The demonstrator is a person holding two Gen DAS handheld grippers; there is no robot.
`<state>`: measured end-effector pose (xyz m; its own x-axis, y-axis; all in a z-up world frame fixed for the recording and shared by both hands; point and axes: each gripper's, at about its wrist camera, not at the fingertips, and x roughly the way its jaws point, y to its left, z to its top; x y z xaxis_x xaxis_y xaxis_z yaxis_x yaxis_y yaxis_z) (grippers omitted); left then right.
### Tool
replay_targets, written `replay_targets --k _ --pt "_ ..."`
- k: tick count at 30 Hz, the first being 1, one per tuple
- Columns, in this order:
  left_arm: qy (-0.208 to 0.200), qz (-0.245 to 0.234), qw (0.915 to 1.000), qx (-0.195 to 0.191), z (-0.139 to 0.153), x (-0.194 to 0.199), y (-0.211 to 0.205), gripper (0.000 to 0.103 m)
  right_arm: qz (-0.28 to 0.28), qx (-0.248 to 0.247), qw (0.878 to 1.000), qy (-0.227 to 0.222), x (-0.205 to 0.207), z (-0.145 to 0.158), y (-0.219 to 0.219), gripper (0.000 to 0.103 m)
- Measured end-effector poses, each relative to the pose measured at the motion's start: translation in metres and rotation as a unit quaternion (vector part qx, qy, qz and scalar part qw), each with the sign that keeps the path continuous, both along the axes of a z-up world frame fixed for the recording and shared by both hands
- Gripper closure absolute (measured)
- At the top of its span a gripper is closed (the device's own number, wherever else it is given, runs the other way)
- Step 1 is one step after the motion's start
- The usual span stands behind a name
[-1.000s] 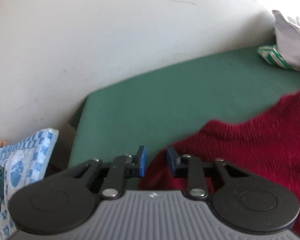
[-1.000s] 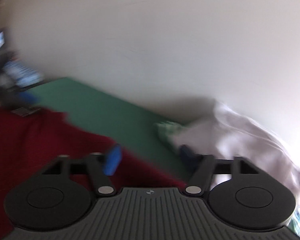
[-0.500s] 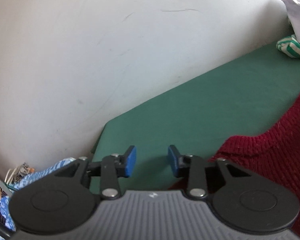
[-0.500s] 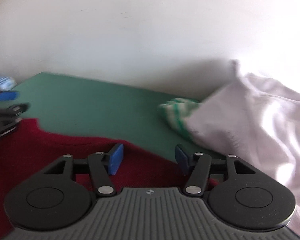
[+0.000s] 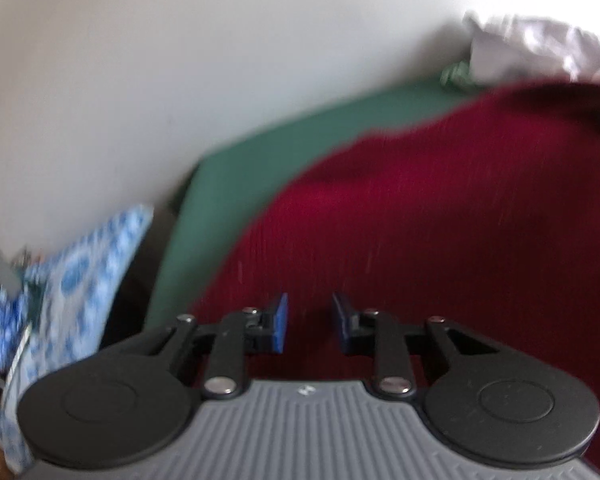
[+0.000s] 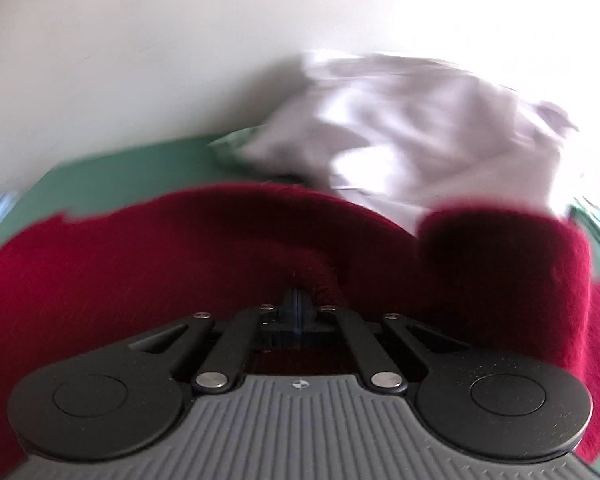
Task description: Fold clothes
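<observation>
A dark red knitted sweater (image 5: 440, 216) lies spread on the green table cover (image 5: 235, 184). My left gripper (image 5: 308, 322) hovers over the sweater near its left edge, its blue pads apart and nothing between them. In the right wrist view the red sweater (image 6: 179, 256) fills the lower half, and my right gripper (image 6: 297, 312) is shut on a bunched fold of it. A sleeve or folded part (image 6: 504, 264) rises to the right of the gripper. Both views are blurred by motion.
A pile of pale lilac cloth (image 6: 412, 132) and a green-and-white striped garment (image 6: 235, 152) sit at the back against the white wall. A blue-and-white patterned cloth (image 5: 71, 276) lies left of the table, past its edge. The green cover (image 6: 111, 172) shows bare at the back left.
My right gripper has shut on the sweater's edge. My left gripper has swung from the bare green cover back over the red sweater, still open.
</observation>
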<state>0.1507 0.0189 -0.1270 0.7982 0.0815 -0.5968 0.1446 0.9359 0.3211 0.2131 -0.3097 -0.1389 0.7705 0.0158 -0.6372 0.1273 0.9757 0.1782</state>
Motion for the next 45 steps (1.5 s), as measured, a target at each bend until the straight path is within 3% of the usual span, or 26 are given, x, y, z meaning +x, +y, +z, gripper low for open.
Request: replay_targets --k 1,3,6,8,10,12,13,14,15,16,17,19,20,23,25,28,30,31,34,36,39,40,43,45 --pt "-0.008 0.002 1.0 -0.004 -0.003 -0.001 0.001 0.072 -0.015 0.012 1.0 0.01 -0.003 0.003 0.001 0.103" --pt "-0.003 0.014 0.9996 -0.026 -0.002 0.004 0.004 0.072 0.0 0.024 1.0 0.014 -0.017 0.018 0.023 0.092" --pt "0.0 0.031 0.9979 -0.058 0.001 0.007 0.011 0.067 0.109 -0.012 0.994 0.0 -0.045 0.029 0.074 0.078" --pt "-0.001 0.048 0.9959 -0.077 -0.003 0.006 0.024 0.058 0.146 -0.048 0.988 0.013 -0.056 0.025 0.095 0.078" --pt "-0.001 0.065 0.9928 -0.1 -0.008 0.005 0.039 0.054 0.101 -0.075 0.992 0.029 -0.059 0.014 0.083 0.079" --pt "0.007 0.069 0.991 -0.114 -0.005 -0.002 0.048 0.054 0.03 -0.083 0.996 0.022 -0.07 0.013 0.056 0.088" --pt "0.007 0.064 0.9915 -0.113 -0.003 -0.008 0.047 0.056 -0.01 -0.096 0.995 0.027 -0.076 0.015 0.044 0.103" --pt "0.004 0.057 0.9925 -0.108 0.0 -0.016 0.042 0.063 -0.039 -0.096 0.994 0.033 -0.082 0.02 0.037 0.092" --pt "0.0 0.049 0.9935 -0.103 0.004 -0.024 0.038 0.062 -0.045 -0.075 0.996 0.034 -0.089 0.025 0.036 0.086" --pt "-0.001 0.038 0.9941 -0.102 0.006 -0.033 0.033 0.057 -0.047 -0.051 0.997 0.032 -0.097 0.031 0.035 0.084" --pt "0.002 0.026 0.9942 -0.105 0.007 -0.041 0.027 0.045 -0.021 -0.008 0.999 0.026 -0.105 0.034 0.039 0.084" --pt "0.011 0.015 0.9939 -0.109 0.002 -0.052 0.017 0.037 0.05 0.059 0.996 0.042 -0.12 0.032 0.057 0.083" --pt "0.012 0.017 0.9934 -0.113 -0.002 -0.055 0.016 0.037 0.077 0.07 0.993 0.056 -0.127 0.028 0.068 0.082" --pt "0.011 0.034 0.9905 -0.133 -0.011 -0.06 0.022 0.033 0.08 0.016 0.995 0.051 -0.146 0.017 0.08 0.088" --pt "0.012 0.042 0.9894 -0.138 -0.012 -0.056 0.025 0.023 0.061 0.0 0.997 0.049 -0.158 0.022 0.078 0.101" --pt "0.009 0.046 0.9908 -0.127 -0.013 -0.053 0.022 0.02 0.033 -0.019 0.998 0.048 -0.176 0.032 0.074 0.103" --pt "0.006 0.048 0.9917 -0.119 -0.012 -0.054 0.02 0.019 0.015 -0.032 0.998 0.048 -0.188 0.038 0.071 0.089" --pt "0.005 0.048 0.9917 -0.119 -0.012 -0.054 0.02 0.019 0.039 -0.025 0.998 0.045 -0.199 0.04 0.079 0.08" --pt "0.008 0.05 0.9907 -0.127 -0.011 -0.054 0.023 0.018 0.107 -0.006 0.992 0.066 -0.232 0.036 0.103 0.077" --pt "0.006 0.05 0.9913 -0.122 -0.011 -0.057 0.022 0.018 0.086 -0.035 0.992 0.089 -0.261 0.025 0.102 0.077" --pt "-0.001 0.044 0.9952 -0.088 -0.005 -0.073 0.014 0.025 0.039 -0.06 0.995 0.073 -0.309 0.022 0.082 0.082" --pt "-0.005 0.036 0.9963 -0.078 -0.001 -0.085 0.012 0.032 0.028 -0.067 0.995 0.073 -0.32 0.025 0.076 0.082" --pt "-0.002 0.0 0.9962 -0.087 0.014 -0.135 0.01 0.03 0.011 -0.083 0.992 0.089 -0.347 0.029 0.073 0.079" --pt "0.01 -0.023 0.9947 -0.099 0.02 -0.168 0.009 0.029 0.031 -0.039 0.995 0.082 -0.365 0.033 0.073 0.076"
